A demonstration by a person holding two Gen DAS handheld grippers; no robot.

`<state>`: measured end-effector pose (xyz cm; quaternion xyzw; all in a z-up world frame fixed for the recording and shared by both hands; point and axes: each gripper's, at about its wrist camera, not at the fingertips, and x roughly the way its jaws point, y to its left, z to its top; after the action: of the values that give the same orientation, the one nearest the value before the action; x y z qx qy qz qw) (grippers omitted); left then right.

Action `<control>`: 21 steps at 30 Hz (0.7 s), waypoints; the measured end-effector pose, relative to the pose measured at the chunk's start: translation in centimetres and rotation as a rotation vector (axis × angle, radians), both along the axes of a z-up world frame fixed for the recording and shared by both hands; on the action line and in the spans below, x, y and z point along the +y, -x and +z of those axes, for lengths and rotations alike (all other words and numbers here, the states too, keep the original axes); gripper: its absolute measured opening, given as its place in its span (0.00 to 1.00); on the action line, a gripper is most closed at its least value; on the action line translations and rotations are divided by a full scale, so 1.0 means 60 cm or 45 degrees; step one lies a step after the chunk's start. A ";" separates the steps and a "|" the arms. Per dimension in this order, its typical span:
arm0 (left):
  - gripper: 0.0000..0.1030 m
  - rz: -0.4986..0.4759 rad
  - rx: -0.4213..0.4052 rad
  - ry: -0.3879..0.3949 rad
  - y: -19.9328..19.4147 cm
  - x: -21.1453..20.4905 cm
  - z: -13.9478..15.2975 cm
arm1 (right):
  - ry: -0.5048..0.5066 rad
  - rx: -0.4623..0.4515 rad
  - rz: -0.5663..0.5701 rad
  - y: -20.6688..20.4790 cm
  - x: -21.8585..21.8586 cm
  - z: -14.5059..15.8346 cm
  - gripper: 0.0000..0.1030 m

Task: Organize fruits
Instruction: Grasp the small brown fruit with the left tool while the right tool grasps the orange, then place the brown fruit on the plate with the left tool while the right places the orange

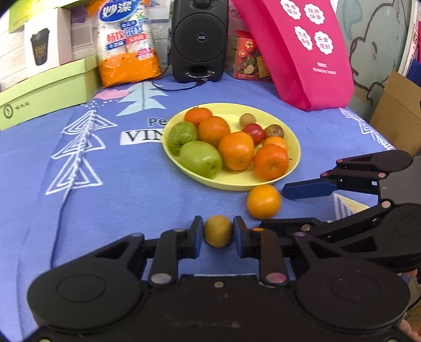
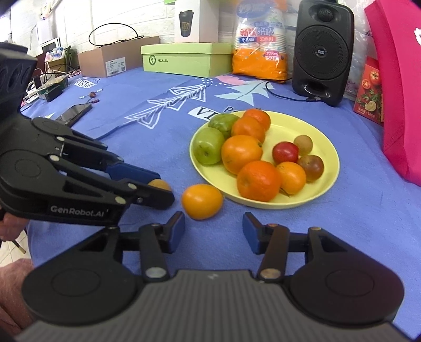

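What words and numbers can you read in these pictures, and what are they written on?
"GenRobot.AI": black left gripper body
"T97": cup picture on white box
"50": orange paper-cup pack
"VIN", cut off: blue printed tablecloth
Chinese writing on the pink bag, green box and red tomato box: too small to read.

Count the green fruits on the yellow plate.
2. Both sit at the left side of the yellow plate: the smooth green fruit nearer the camera, the darker green fruit behind it. Others could be hidden behind the oranges.
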<state>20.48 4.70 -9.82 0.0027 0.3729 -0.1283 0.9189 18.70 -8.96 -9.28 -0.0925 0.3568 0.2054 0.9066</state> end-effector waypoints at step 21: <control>0.24 0.044 0.009 -0.038 -0.001 0.012 -0.009 | 0.047 -0.023 0.008 -0.002 0.024 -0.002 0.34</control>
<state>20.54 5.41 -10.37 0.0096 0.3782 -0.1069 0.9195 18.83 -7.53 -9.38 -0.1122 0.3520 0.2007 0.9073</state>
